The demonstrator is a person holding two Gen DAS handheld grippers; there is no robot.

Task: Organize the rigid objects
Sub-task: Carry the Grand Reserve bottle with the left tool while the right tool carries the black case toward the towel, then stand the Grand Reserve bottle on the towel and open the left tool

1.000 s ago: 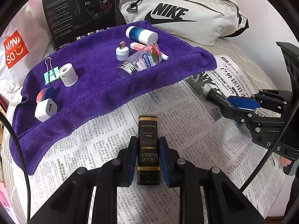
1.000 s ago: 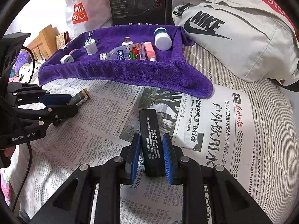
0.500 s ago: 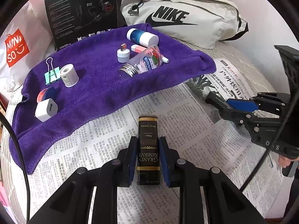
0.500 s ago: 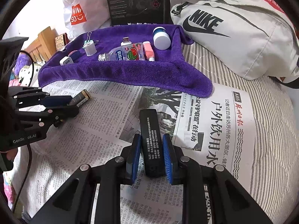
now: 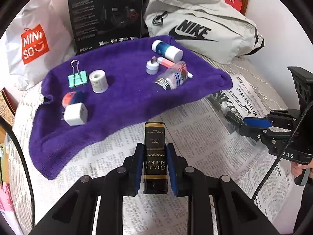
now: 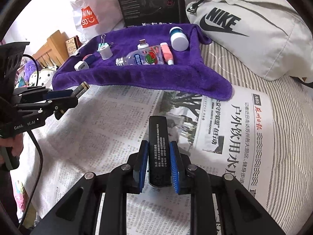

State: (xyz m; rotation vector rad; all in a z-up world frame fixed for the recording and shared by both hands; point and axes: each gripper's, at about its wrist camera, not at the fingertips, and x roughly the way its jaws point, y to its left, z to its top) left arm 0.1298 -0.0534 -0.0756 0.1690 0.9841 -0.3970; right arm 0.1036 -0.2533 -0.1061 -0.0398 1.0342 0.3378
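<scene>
The left gripper was closed on a slim black box with gold bands lettered "Grand Reserve", its blue pads pressed to the box's two long sides. The right gripper was likewise clamped on a flat black rectangular case with white printed text. Each item's long axis ran straight ahead along the fingers, projecting forward beyond the tips.

Both items were held over the spread newspaper. The purple terry towel lay directly ahead of both grippers, carrying a clear plastic bottle, a white-capped blue jar, a mint binder clip and a white charger cube.

In my judgement the left gripper stood nearer the towel's front edge, the box's far end almost reaching it; a forward advance along the held axis should place either item there.
</scene>
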